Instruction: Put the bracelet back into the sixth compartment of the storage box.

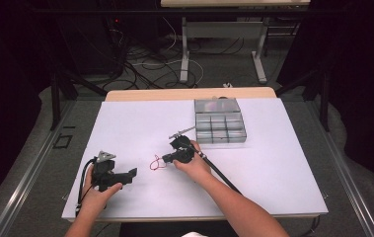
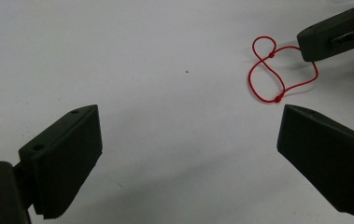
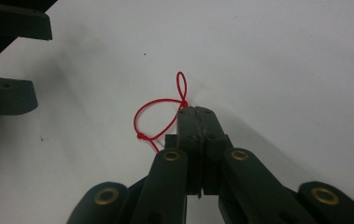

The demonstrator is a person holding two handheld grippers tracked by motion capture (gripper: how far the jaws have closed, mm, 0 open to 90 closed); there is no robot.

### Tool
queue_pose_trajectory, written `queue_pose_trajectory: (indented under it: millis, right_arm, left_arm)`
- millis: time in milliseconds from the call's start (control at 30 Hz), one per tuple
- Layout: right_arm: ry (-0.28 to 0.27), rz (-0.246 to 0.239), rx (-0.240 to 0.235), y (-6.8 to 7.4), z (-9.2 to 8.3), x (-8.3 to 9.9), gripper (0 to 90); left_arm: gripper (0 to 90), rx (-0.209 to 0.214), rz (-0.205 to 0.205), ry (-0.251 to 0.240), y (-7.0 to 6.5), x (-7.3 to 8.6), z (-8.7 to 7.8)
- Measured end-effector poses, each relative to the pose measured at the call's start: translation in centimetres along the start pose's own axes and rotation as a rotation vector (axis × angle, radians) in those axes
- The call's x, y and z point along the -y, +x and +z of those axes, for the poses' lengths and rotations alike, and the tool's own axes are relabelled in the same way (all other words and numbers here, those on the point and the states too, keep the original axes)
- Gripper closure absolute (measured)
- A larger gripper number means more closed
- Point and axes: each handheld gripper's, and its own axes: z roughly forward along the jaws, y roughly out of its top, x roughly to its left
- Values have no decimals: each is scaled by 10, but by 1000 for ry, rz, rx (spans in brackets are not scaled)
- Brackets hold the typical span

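My right gripper [image 3: 196,110] was clamped on the red string [image 3: 153,119], apparently at a knot, on the white table [image 1: 273,163]. My left gripper [image 2: 188,154] stood open nearby. The string looked light and limp; I judged its knots the surest hold.

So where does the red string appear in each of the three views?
High view: the red string lies at centre, just left of the right gripper.
Left gripper view: upper right, one end at the right gripper's fingers.
Right gripper view: centre, looping left from the shut fingers.
Shared landmark: the right gripper pinching the string.
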Motion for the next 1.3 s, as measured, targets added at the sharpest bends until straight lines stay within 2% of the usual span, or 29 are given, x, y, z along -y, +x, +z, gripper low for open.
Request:
queue_pose_trajectory:
  millis: [33,67,133,167,200,267,300,333,367,400,500,533,567,600,667,700,733,767,900,967,1033,1133,1200,1233,1267,1300]
  right_arm:
    - [-3,1,-5,0,-1,0,900]
    - [-43,2,-9,0,1,0,900]
    - [-19,-16,-4,0,-3,-2,900]
    - [-40,-4,-5,1,-3,-2,900]
    - [-26,-11,-4,1,-6,-3,900]
    - [-31,-12,-1,0,-8,-3,900]
    - [-60,3,-3,1,-7,-3,900]
    - [-55,-12,-1,0,-9,-3,900]
    - [-60,0,-1,0,-10,-3,900]
    - [-33,-2,9,0,-12,-4,900]
    - [-43,-5,6,-1,-15,-5,900]
    - [-78,1,0,-1,-13,-5,900]
    - [-41,-2,7,-1,-16,-6,900]
    - [-41,-3,9,-1,-17,-6,900]
    - [-47,-19,10,-3,-18,-7,900]
    - [-53,3,12,-2,-19,-6,900]
    - [-85,6,8,-2,-18,-6,900]
    - [-90,1,12,-4,-19,-7,900]
    - [-57,4,21,-5,-24,-8,900]
    - [-102,9,22,-7,-23,-8,900]
    - [-88,18,27,-7,-25,-8,900]
    - [-102,22,25,-9,-27,-8,900]
    - [-68,20,40,-11,-31,-9,900]
    - [-108,21,32,-12,-29,-8,900]
    - [-107,30,34,-12,-30,-8,900]
    - [-106,14,36,-14,-31,-8,900]
  left_arm:
    - [67,0,0,0,0,0,0]
    - [67,0,1,0,0,0,0]
    - [67,-1,0,0,0,0,0]
    - [67,-1,-1,1,0,0,0]
    - [67,-2,0,2,0,0,0]
    - [67,-1,1,4,0,0,0]
    - [67,-1,1,4,0,0,0]
    - [67,-2,1,4,0,0,0]
    - [67,-2,2,4,0,0,0]
    - [67,-2,3,5,0,0,0]
    - [67,-2,5,7,0,0,0]
    - [67,-2,1,4,0,0,0]
    - [67,-2,1,4,0,0,0]
    - [67,-2,2,4,0,0,0]
    - [67,-2,2,4,0,0,0]
    - [67,-2,5,7,0,0,0]
    - [67,-2,5,7,0,0,0]
    - [67,-2,5,7,0,0,0]
    - [67,0,4,5,0,0,1]
    - [67,0,3,5,0,0,1]
    - [67,2,3,5,0,0,1]
    - [67,2,2,4,0,0,1]
    - [67,2,2,4,0,0,1]
    - [67,1,2,4,0,0,1]
    - [67,1,2,4,0,0,1]
    - [67,1,2,4,0,0,1]
